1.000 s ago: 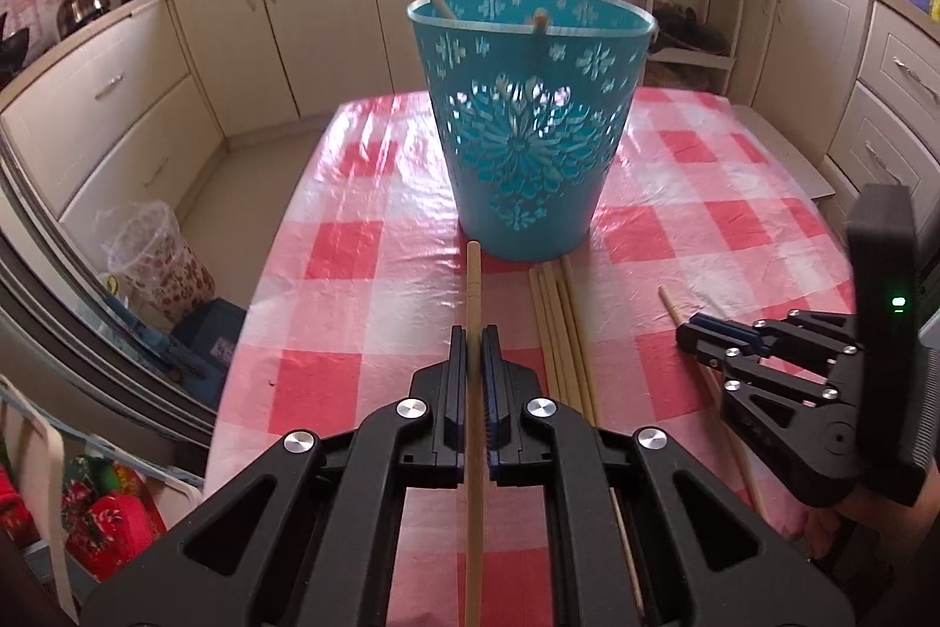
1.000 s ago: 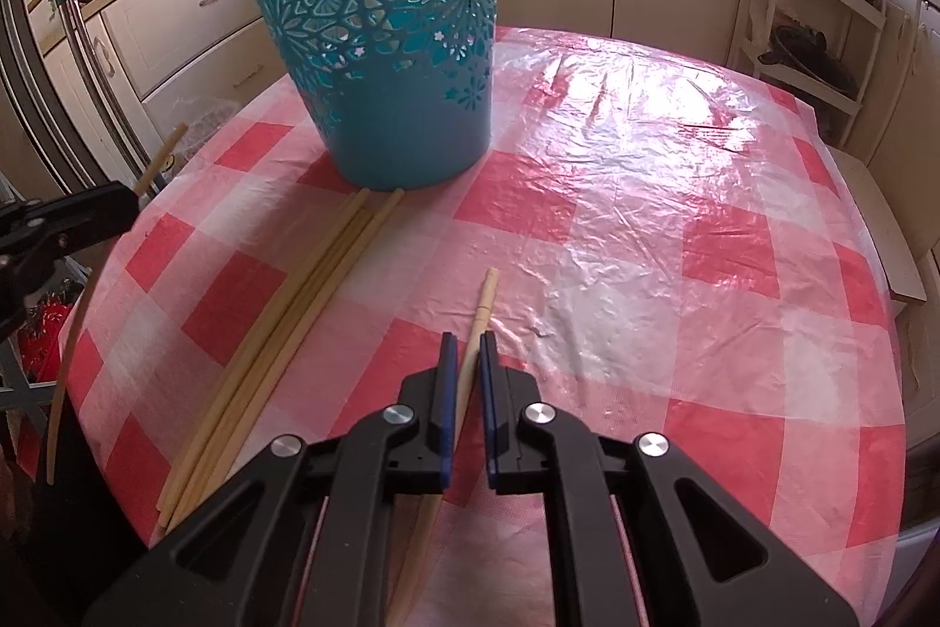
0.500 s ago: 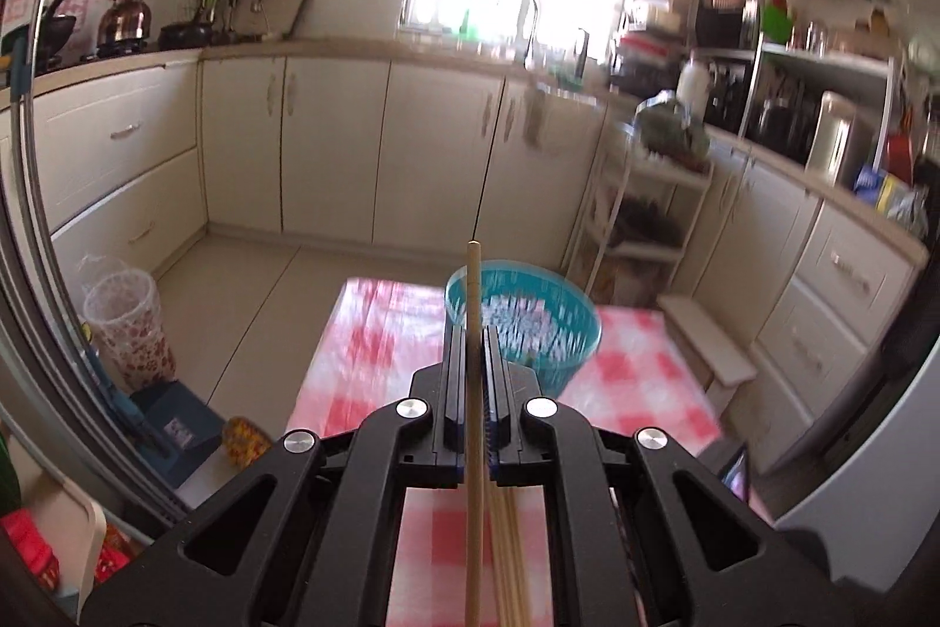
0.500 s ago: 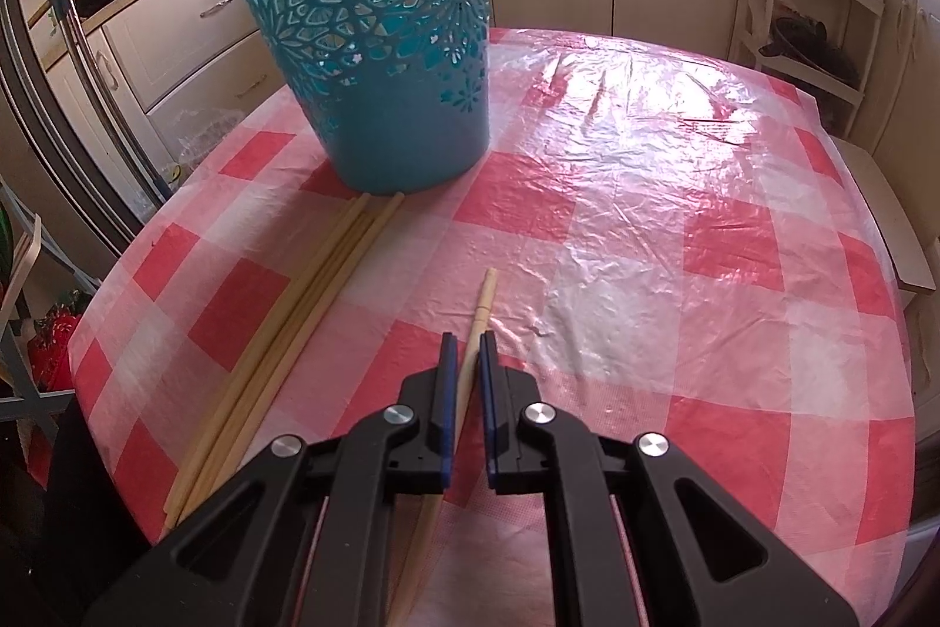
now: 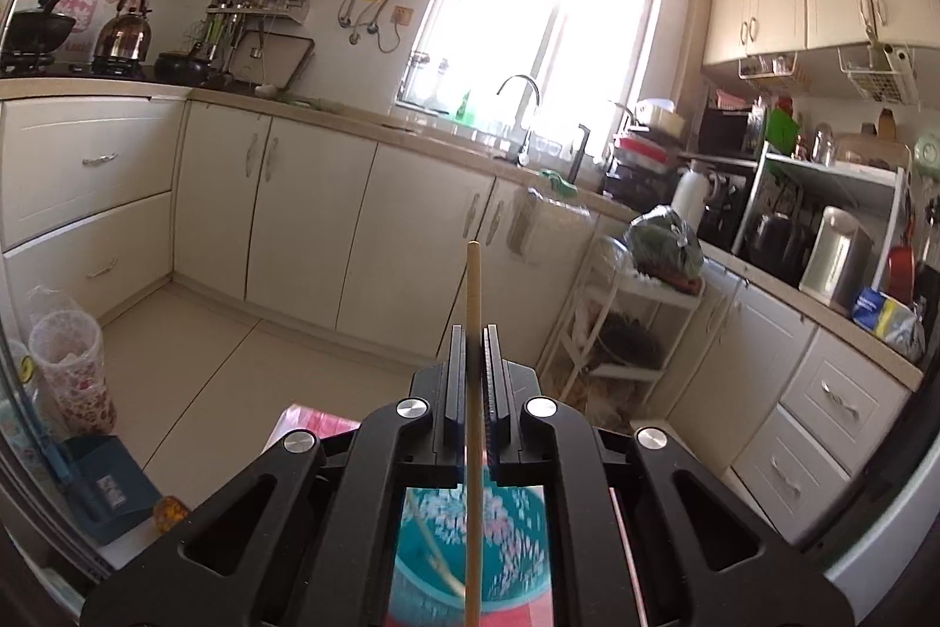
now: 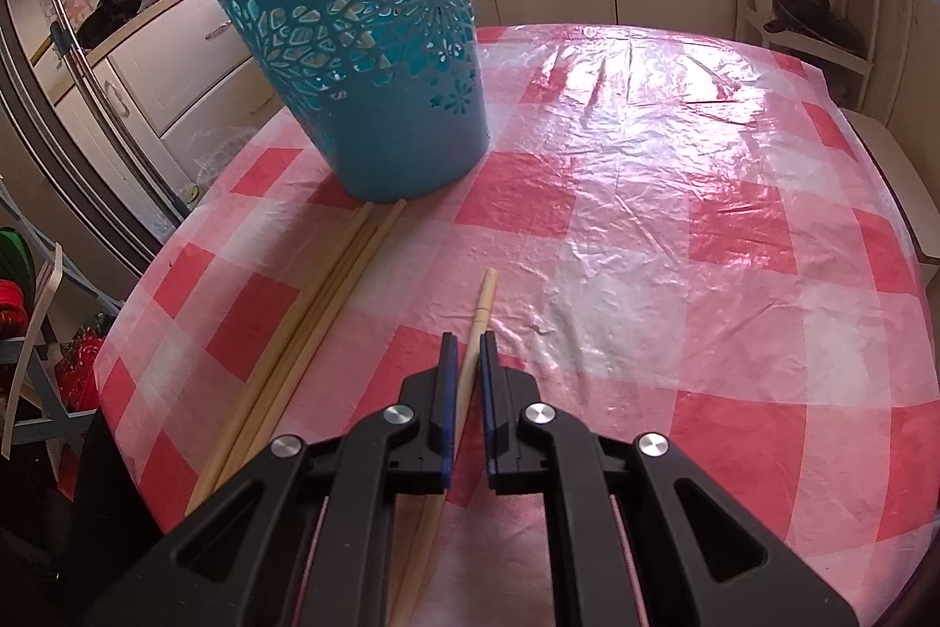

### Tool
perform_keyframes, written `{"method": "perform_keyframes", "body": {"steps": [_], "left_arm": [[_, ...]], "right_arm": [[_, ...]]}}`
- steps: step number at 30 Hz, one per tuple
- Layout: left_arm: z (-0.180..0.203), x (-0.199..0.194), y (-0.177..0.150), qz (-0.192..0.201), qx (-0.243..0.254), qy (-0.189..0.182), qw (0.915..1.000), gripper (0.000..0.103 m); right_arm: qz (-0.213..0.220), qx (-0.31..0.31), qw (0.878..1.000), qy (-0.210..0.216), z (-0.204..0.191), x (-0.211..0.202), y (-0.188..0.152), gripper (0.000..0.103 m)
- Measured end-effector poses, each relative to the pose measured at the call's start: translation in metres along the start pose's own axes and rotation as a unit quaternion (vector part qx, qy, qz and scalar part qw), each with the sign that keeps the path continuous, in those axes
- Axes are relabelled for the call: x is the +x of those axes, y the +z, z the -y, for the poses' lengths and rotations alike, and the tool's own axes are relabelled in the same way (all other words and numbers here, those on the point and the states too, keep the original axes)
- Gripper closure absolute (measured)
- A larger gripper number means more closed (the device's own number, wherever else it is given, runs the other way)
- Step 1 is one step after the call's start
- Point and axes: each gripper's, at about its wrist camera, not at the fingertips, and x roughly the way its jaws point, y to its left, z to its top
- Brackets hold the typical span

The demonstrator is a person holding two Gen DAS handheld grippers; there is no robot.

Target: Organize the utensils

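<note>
Left wrist: chopstick (image 5: 473,309) lifted above basket (image 5: 505,550)

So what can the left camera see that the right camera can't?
Only the left wrist view shows the bright window, the sink tap, and the left gripper shut on one chopstick, with the inside of the bucket below it.

Only the right wrist view shows the checked tablecloth spread out, the loose chopsticks lying beside the bucket's base, and the right gripper shut on another chopstick.

Both show the blue bucket and the cream cupboards.
</note>
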Motion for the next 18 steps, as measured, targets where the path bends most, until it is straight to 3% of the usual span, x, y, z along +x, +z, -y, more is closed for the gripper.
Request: {"method": "perform_keyframes", "body": {"steps": [8,18], "left_arm": [[-0.008,0.072,-0.024,-0.011,-0.021,0.027,0.9994,0.098],[-0.018,0.093,-0.071,-0.045,-0.007,0.048,0.9978,0.098]], "right_arm": [[-0.002,0.015,1.0,0.019,0.003,0.002,0.001,0.095],[-0.005,0.022,0.999,0.031,0.01,0.001,0.003,0.095]]}}
